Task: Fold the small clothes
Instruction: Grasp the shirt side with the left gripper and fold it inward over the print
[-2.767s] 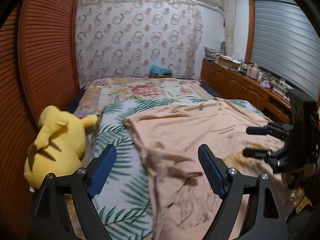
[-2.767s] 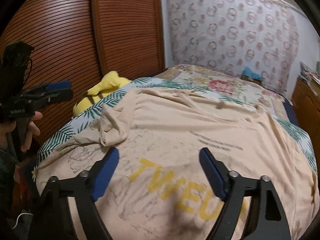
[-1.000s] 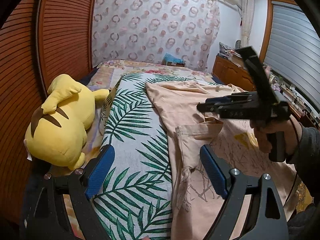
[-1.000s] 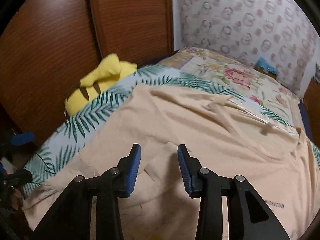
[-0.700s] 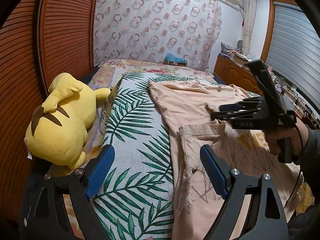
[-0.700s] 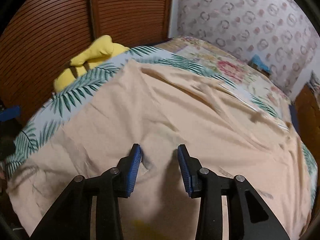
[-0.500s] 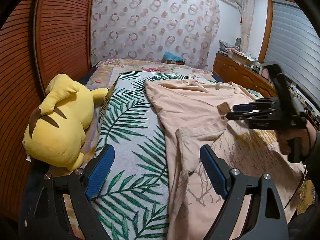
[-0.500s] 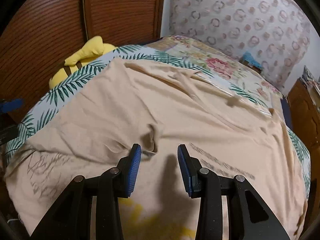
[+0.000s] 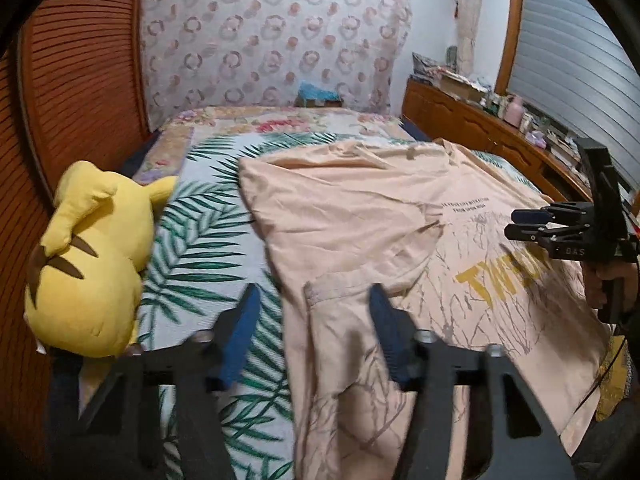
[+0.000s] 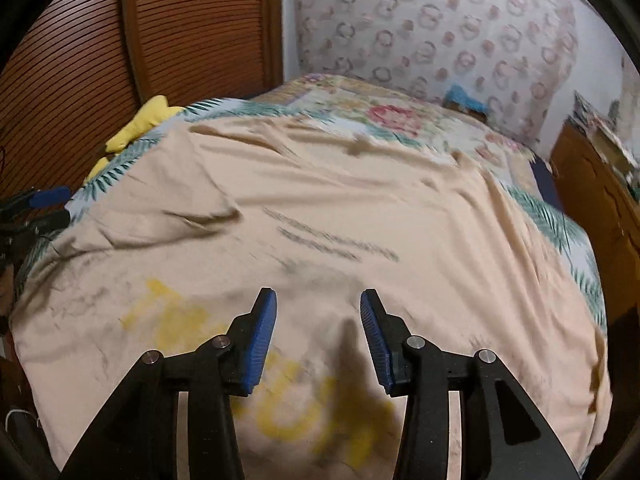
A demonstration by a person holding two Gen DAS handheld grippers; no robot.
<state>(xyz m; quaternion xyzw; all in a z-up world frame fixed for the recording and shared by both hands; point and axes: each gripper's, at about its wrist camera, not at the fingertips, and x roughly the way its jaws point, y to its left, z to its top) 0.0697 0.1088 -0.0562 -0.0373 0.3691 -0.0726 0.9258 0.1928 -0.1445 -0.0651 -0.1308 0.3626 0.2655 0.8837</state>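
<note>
A peach T-shirt (image 9: 360, 220) with yellow letters lies spread on the bed, its left sleeve (image 9: 332, 304) folded over the body. It fills the right wrist view (image 10: 320, 220). My left gripper (image 9: 314, 324) is open, its jaws narrower than before, just above the sleeve's edge. My right gripper (image 10: 318, 328) is partly open and empty above the printed chest. It shows at the right of the left wrist view (image 9: 520, 226).
A yellow plush toy (image 9: 92, 256) lies at the bed's left edge beside the wooden slatted wall (image 9: 72, 80). A palm-leaf sheet (image 9: 200, 248) covers the bed. A wooden cabinet (image 9: 480, 136) with clutter runs along the right.
The right gripper dragged the sleeve over the shirt, let it go and drew back to the right. The left gripper moved over the sleeve's edge and its jaws narrowed.
</note>
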